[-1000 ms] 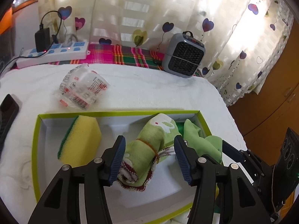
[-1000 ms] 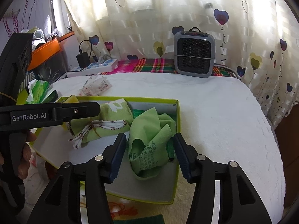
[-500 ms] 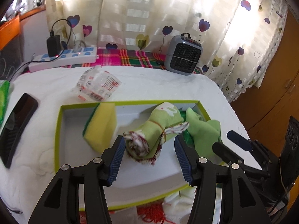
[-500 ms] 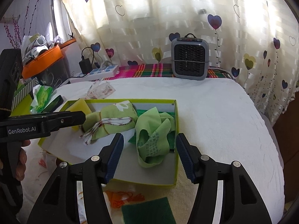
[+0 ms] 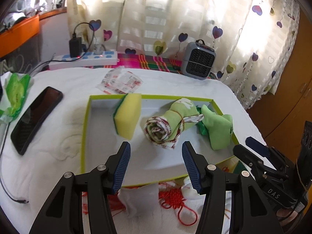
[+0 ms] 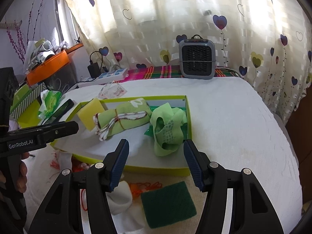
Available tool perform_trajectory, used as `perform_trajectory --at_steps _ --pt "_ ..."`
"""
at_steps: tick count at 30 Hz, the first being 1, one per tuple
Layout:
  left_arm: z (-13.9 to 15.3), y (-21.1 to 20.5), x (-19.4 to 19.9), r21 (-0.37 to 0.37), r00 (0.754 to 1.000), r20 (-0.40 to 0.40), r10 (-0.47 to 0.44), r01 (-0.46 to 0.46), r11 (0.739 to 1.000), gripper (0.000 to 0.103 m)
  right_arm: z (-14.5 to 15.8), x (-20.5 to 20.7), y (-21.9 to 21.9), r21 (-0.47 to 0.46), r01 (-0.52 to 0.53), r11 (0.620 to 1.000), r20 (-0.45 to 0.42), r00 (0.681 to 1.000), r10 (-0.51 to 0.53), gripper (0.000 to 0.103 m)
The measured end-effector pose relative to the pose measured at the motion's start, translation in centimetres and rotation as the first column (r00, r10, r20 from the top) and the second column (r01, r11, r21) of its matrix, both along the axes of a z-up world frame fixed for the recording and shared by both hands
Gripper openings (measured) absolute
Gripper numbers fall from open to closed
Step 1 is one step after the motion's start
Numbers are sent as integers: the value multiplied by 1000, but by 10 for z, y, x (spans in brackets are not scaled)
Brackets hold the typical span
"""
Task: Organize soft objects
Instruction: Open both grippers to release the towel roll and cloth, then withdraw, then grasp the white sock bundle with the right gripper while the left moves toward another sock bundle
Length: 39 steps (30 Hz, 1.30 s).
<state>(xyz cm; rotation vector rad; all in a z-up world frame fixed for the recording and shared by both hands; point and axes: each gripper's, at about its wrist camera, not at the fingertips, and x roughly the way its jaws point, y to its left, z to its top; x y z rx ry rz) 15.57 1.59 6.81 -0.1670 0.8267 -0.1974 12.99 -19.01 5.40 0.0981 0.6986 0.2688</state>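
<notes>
Left gripper (image 5: 155, 164): jaws spread, empty. Right gripper (image 6: 156, 162): jaws spread, empty.

Box (image 6: 136, 166) at 12 o'clock of both: holds 3 items, namely sponge (image 5: 127, 116), rolled towel (image 5: 171, 124), green cloth (image 6: 168, 128).

Outstanding, near edge at 6 o'clock on the bed (image 6: 243, 120): green scouring pad (image 6: 168, 203), white sock (image 6: 120, 198), red knotted cord (image 5: 175, 197).

Judged roughly half done.

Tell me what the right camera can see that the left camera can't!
Only the right wrist view shows the dark green pad on the table in front of the box. Only the left wrist view shows the whole phone and the cable end near it. Both show the sponge, the rolled towel, the green cloth, the heater and the red cord. Both grippers, left and right, are open and empty.
</notes>
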Motion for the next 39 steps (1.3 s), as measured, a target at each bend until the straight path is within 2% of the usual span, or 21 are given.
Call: perform_trajectory --at_steps 10,14,17,21,34,39 --pt "2 2 -27 30 999 44 16 -17 999 54 0 -19 -8 34 36 999 10 999 -37 59" --pt "0 -1 -37 54 999 51 20 -23 998 54 -1 -28 -10 18 50 999 20 999 -51 59" --pt "-1 -1 -43 45 999 49 11 -13 999 54 -1 -35 -12 16 53 998 28 998 -53 59" --pt "-2 -6 -54 90 997 73 11 -18 996 54 -1 -42 -14 31 54 998 33 998 -55 59" --pt "-17 -11 -69 54 997 51 -49 46 997 54 -12 -56 -30 50 92 995 12 996 -92 59" --pt "-26 -9 -77 58 997 37 -61 59 997 54 -19 -65 -34 77 104 992 -45 994 -101 59"
